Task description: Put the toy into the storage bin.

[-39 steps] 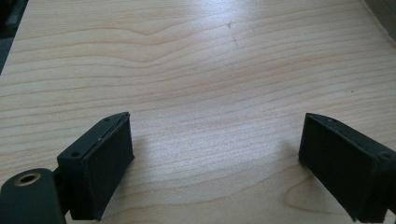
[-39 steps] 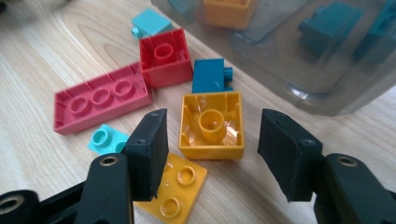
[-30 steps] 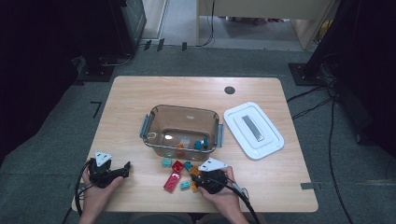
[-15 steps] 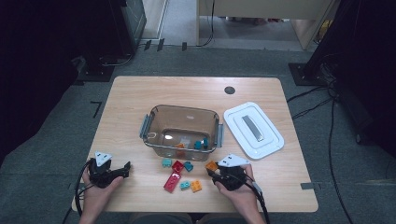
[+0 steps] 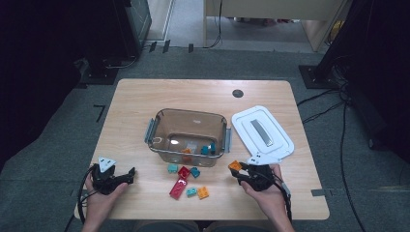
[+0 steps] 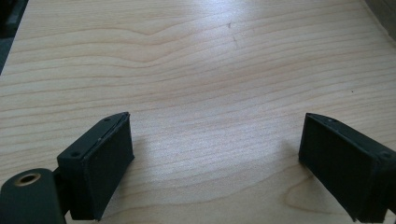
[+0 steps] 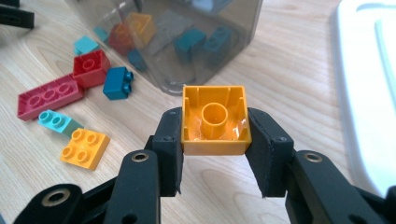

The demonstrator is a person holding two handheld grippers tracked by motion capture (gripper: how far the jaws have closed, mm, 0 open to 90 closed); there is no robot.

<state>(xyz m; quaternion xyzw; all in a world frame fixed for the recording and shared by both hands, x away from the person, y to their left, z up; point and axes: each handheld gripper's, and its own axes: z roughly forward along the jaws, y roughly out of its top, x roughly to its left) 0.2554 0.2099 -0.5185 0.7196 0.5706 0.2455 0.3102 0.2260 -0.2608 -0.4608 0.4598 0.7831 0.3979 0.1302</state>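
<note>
Right gripper (image 7: 215,154) clamped on an orange block (image 7: 215,120), one black pad pressed to each of two opposite sides; the block's hollow underside, with its round centre tube, faces the gripper's camera. In the high view this right gripper (image 5: 240,173) is seen near the front edge of the desk (image 5: 140,96), toward its right corner, with the orange block (image 5: 235,166) at its tip, just off the front right corner of the clear bin (image 5: 159,126) and close to the near end of the white lid (image 5: 241,123).

Left gripper (image 5: 126,176) in the person's left hand (image 5: 100,198) near the front left corner of the desk, its jaws spread wide with nothing between them; in the left gripper view the left gripper (image 6: 212,158) has bare wood between its two pads.

Clear bin standing in the middle of the desk, holding a few blocks: teal, orange and a grey one can be made out through its wall. White lid lying flat on the desk, just to the right of the bin, handle up.

Loose blocks on the desk between the bin and the front edge: a long red block (image 7: 50,96), a square red block (image 7: 91,68), a dark teal block (image 7: 117,83), a light teal block (image 7: 57,121), a second light teal block (image 5: 172,168) near the bin wall, and a second orange block (image 7: 85,148), studs up, nearest the front edge.
</note>
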